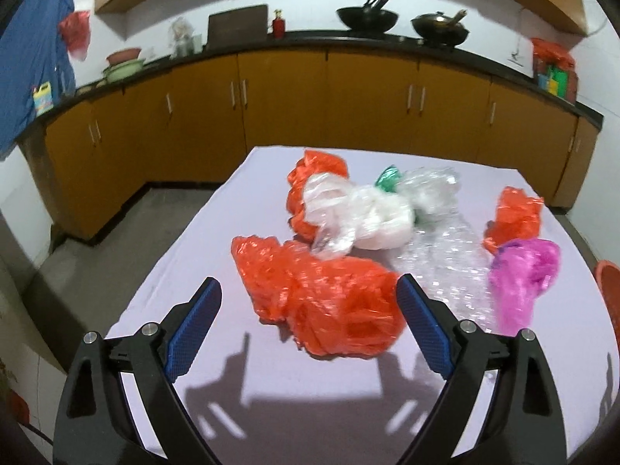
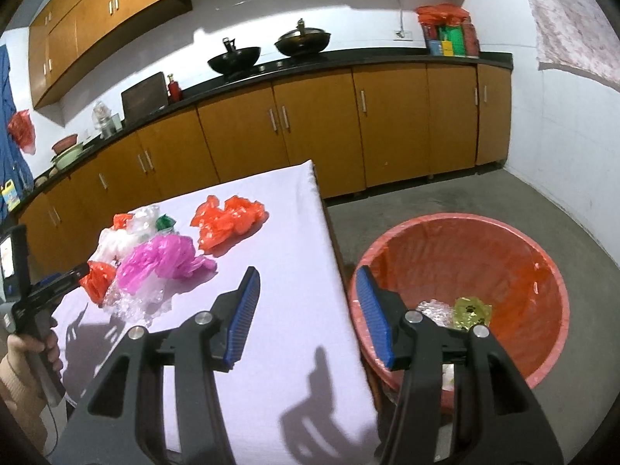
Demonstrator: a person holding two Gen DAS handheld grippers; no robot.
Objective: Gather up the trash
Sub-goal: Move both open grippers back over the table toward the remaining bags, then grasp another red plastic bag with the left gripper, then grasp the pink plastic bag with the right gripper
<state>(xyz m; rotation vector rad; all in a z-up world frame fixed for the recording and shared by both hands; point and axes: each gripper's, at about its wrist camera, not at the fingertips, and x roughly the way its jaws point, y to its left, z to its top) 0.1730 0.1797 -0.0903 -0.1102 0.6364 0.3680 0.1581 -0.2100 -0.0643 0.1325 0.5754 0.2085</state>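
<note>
Orange-brown kitchen cabinets [image 1: 283, 97] are running along the wall under a black counter [image 2: 348, 60], with two dark woks [image 2: 233, 60] sitting on top; in front of them a table under a pale lilac cloth [image 1: 248, 209] is carrying the trash. Nearest the left gripper [image 1: 309, 302] a crumpled orange plastic bag [image 1: 321, 302] is lying on the cloth; the gripper's blue-padded jaws are standing wide apart on either side of it, not pressing on it and gripping nothing. Behind it a white bag [image 1: 360, 213] is heaping against another orange one [image 1: 310, 178], with a green scrap [image 1: 387, 180] and clear bubble wrap [image 1: 445, 263] beside them; a pink bag [image 1: 523, 271] and a further orange bag [image 1: 515, 217] are lying toward the table's right edge. The right gripper [image 2: 310, 298] is hanging over that edge, jaws about half open and empty. Beside the table, on the floor, a red basin lined with orange plastic [image 2: 542, 271] is holding a gold wrapper [image 2: 471, 310] and some clear plastic. A person's hand [image 2: 35, 348] is gripping the left tool's handle.
</note>
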